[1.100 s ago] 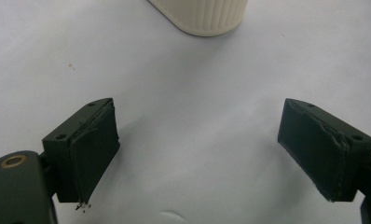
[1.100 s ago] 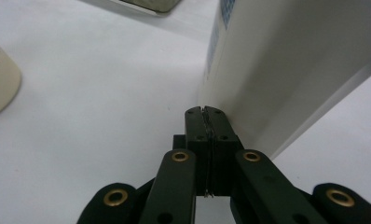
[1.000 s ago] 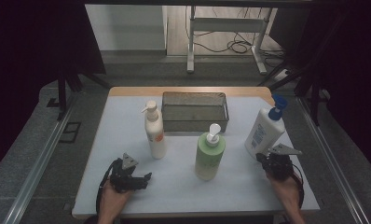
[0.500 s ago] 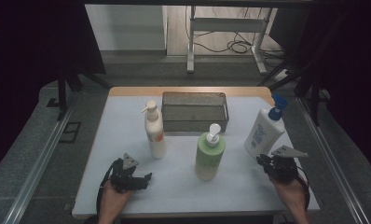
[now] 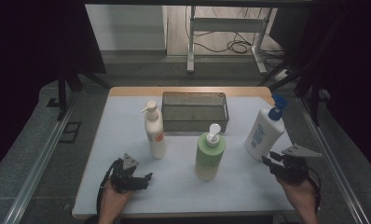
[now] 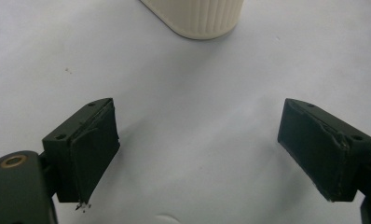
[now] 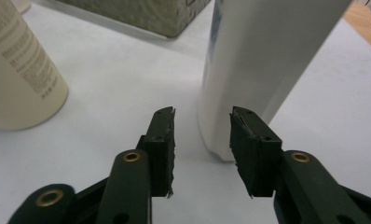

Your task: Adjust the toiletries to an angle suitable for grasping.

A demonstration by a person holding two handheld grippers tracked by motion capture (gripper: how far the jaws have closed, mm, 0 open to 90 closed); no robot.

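Observation:
Three bottles stand on the white table. A cream pump bottle (image 5: 154, 130) is at the left, a green pump bottle (image 5: 209, 156) in the middle, and a white bottle with a blue cap (image 5: 264, 133) at the right. My left gripper (image 5: 144, 179) rests near the front edge, open wide and empty (image 6: 197, 149), with the cream bottle's base (image 6: 197, 16) ahead of it. My right gripper (image 5: 267, 163) hovers just short of the white bottle (image 7: 267, 60). Its jaws (image 7: 202, 149) have just been opening, and nothing is between them.
A grey mesh basket (image 5: 195, 111) sits at the back middle of the table, and its corner (image 7: 141, 14) lies beyond the right gripper. The green bottle (image 7: 20, 74) stands to that gripper's left. A metal stand and cables are on the floor behind the table.
The right gripper has risen slightly and shifted a little beside the white bottle. The left gripper and all three bottles have stayed put.

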